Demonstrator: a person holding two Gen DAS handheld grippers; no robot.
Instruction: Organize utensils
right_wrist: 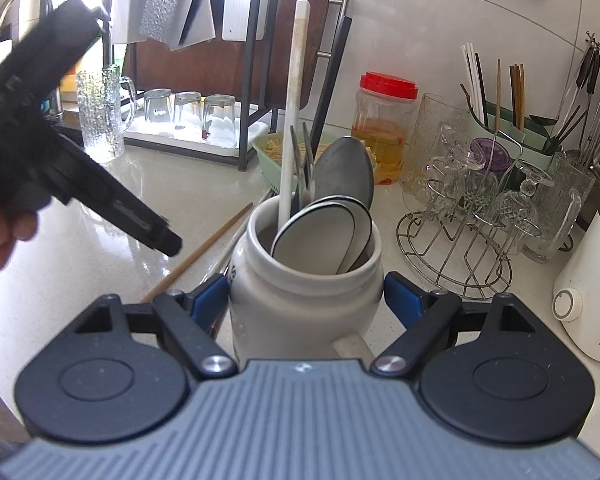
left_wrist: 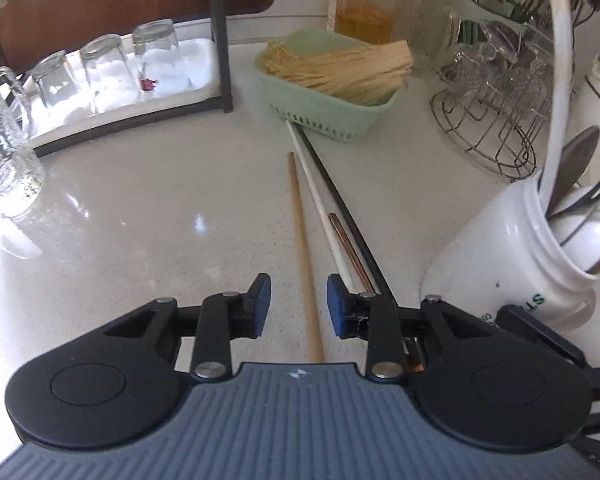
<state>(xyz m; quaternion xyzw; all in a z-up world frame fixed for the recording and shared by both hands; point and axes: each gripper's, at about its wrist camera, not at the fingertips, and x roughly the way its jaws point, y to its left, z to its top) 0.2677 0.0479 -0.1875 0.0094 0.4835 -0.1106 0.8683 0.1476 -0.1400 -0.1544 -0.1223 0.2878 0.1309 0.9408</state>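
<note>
My left tool (left_wrist: pixel 299 305) hangs just above the pale worktop (left_wrist: pixel 140 208) with its blue pads partly apart, nothing pressed between them. A wooden chopstick (left_wrist: pixel 302 240) lies on the worktop and runs straight through the gap, touching neither pad as far as I can see. Just to its right lie a white chopstick (left_wrist: pixel 320 204), a copper-coloured one (left_wrist: pixel 346 248) and a thin black one (left_wrist: pixel 340 200), all roughly parallel and pointing toward a green basket (left_wrist: pixel 340 120) of pale sticks.

My right tool (right_wrist: pixel 306 300) stands wide around a white ceramic jar (right_wrist: pixel 300 300); its left pad sits against the jar's side, while I cannot tell whether the right pad touches, so a firm grip is not clear to me. The jar stands on the worktop and holds a long white-handled utensil (right_wrist: pixel 296 100), spoons (right_wrist: pixel 344 172) and a fork. From the right wrist view I see the left tool (right_wrist: pixel 168 242) angled down toward the chopsticks, a hand (right_wrist: pixel 4 220) behind it.
</note>
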